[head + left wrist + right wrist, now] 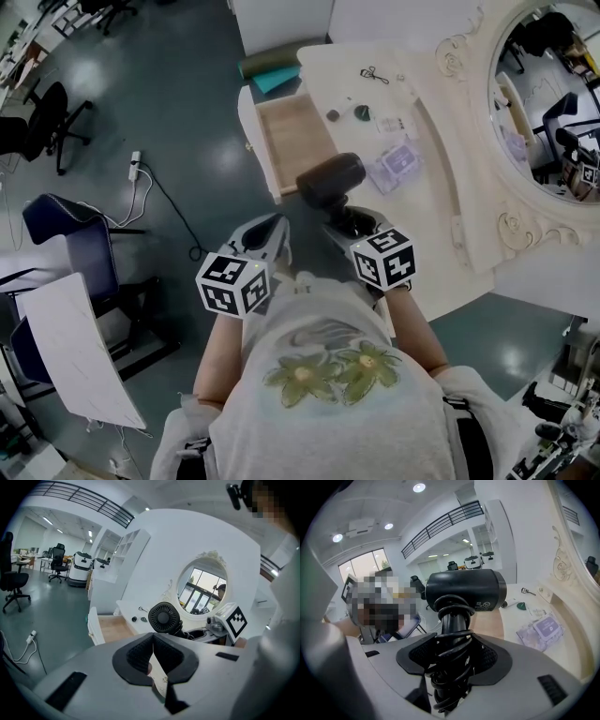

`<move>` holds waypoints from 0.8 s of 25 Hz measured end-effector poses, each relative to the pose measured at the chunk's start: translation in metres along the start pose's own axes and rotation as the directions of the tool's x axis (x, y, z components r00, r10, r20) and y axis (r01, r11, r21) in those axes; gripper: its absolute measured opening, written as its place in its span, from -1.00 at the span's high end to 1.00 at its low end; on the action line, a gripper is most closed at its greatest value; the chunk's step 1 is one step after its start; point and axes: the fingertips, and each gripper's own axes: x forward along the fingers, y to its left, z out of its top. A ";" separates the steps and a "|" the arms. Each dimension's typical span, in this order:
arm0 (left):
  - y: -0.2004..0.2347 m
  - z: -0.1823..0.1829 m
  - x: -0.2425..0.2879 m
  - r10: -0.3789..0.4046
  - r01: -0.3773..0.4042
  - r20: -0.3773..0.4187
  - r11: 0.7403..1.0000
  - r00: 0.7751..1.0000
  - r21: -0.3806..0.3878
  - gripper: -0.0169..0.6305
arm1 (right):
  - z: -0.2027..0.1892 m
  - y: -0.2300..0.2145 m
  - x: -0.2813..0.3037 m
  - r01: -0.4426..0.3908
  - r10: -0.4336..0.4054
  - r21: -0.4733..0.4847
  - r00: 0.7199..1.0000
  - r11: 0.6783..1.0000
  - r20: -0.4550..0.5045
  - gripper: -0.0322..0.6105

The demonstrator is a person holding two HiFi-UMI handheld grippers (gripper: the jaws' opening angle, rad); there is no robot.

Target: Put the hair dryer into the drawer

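My right gripper (352, 221) is shut on the handle of the black hair dryer (330, 180), whose cord is wound round that handle. The dryer stands upright in the jaws (464, 590), held above the floor just in front of the open drawer (295, 136). The wooden drawer is pulled out of the white dressing table's (469, 225) left side. My left gripper (265, 231) hangs beside the right one with its pads (140, 651) pressed together and nothing between them. From the left gripper view, the dryer's rear grille (164, 617) faces me, with the drawer (114, 627) beyond.
On the tabletop lie a purple packet (396, 165), small dark items (361, 112) and an eyelash curler (373, 73). An oval mirror (548, 103) stands at the right. A green roll (272, 64) lies behind the drawer. Chairs (80, 244) and a power strip (134, 167) are on the floor at left.
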 end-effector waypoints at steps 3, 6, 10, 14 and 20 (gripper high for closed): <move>0.011 0.011 0.009 -0.004 0.005 -0.008 1.000 1.000 0.009 0.92 | 0.011 -0.008 0.012 0.006 -0.006 0.004 1.000 1.000 -0.003 0.19; 0.025 0.021 0.018 -0.007 0.008 -0.015 1.000 1.000 0.011 0.92 | 0.022 -0.015 0.025 0.012 -0.012 0.006 1.000 1.000 -0.011 0.19; 0.043 0.034 0.028 -0.010 0.010 -0.020 1.000 1.000 0.008 0.92 | 0.035 -0.022 0.041 0.018 -0.017 0.012 1.000 1.000 -0.019 0.19; 0.058 0.046 0.037 -0.017 0.017 -0.023 1.000 1.000 0.005 0.92 | 0.048 -0.029 0.058 0.023 -0.023 0.011 0.999 1.000 -0.029 0.19; 0.082 0.057 0.044 -0.015 0.014 -0.034 1.000 0.999 -0.005 0.92 | 0.063 -0.033 0.080 0.021 -0.019 0.024 0.999 1.000 -0.047 0.19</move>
